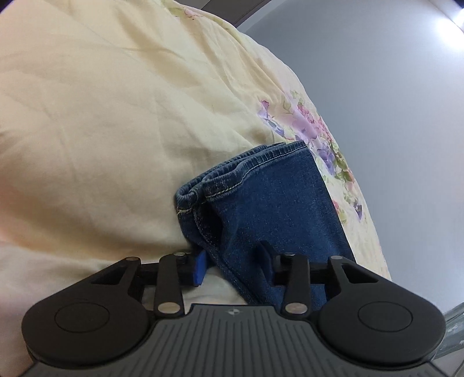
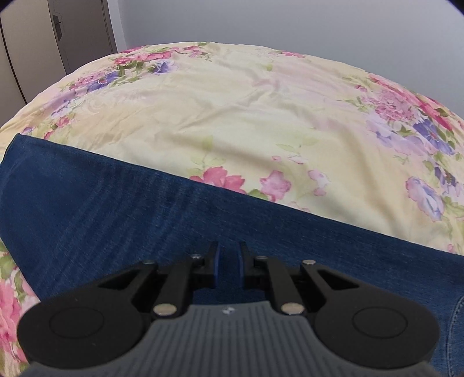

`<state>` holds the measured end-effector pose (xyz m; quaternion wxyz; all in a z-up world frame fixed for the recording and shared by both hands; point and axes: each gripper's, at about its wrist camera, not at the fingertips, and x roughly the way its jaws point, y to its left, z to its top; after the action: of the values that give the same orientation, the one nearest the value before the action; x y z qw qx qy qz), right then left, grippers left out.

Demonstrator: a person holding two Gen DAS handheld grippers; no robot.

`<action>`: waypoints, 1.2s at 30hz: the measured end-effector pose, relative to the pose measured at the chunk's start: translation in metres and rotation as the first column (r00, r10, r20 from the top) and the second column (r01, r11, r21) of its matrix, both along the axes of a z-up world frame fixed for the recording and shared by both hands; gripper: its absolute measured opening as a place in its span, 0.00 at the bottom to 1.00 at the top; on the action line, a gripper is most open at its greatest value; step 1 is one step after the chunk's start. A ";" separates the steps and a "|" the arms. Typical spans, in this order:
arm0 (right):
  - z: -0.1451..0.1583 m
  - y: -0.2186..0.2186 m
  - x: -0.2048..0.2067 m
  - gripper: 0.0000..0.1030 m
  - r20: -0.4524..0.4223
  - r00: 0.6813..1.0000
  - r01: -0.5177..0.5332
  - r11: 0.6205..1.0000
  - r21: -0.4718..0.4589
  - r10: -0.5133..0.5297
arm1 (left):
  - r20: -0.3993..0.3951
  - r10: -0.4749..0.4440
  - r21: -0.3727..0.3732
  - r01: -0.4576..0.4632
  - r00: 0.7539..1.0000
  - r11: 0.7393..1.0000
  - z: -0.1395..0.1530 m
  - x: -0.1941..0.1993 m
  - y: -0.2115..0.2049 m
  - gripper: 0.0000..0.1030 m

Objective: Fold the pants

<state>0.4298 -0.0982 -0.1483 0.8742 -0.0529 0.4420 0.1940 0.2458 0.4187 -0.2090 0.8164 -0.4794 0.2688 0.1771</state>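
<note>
Blue denim pants lie on a bed. In the left wrist view the hem end of the pants (image 1: 269,197) runs between my left gripper's (image 1: 232,261) fingers; the jaws stand apart around the cloth, with a gap on the left side. In the right wrist view a long stretch of the pants (image 2: 116,208) crosses the frame from left to right. My right gripper (image 2: 229,261) rests on it with its blue pads close together, and a narrow strip of denim shows between them.
The bed is covered by a pale yellow sheet with pink and purple flowers (image 2: 246,121). The bed's edge (image 1: 342,162) drops off to the right in the left wrist view. A grey wall (image 2: 290,26) and a beige cabinet door (image 2: 43,43) stand behind.
</note>
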 end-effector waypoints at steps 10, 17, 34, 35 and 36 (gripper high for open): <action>-0.030 0.043 0.052 0.00 -0.033 0.996 0.079 0.997 -0.017 -0.080 | 0.041 0.011 0.008 -0.011 0.999 1.000 -0.005 -0.001 0.005 0.24; -0.019 0.043 0.032 0.00 -0.056 0.996 0.065 0.997 -0.040 -0.068 | 0.037 0.041 0.016 -0.042 0.998 0.999 -0.001 0.000 0.000 0.18; -0.032 0.012 -0.070 0.00 -0.207 0.976 0.074 0.997 0.011 -0.070 | 0.018 -0.167 0.461 0.141 0.986 0.876 0.112 0.007 -0.078 0.07; -0.029 0.013 -0.071 0.00 -0.204 0.977 0.066 0.998 0.003 -0.064 | 0.008 -0.202 0.510 0.169 0.979 0.843 0.123 0.009 -0.093 0.07; -0.026 0.013 -0.072 0.00 -0.200 0.978 0.059 0.998 0.002 -0.058 | -0.006 -0.234 0.557 0.198 0.972 0.807 0.131 0.011 -0.108 0.07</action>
<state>0.3576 -0.0852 -0.1743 0.8310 -0.0169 0.5280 0.1743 0.2563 0.3104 -0.0776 0.9428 -0.1943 0.2330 0.1381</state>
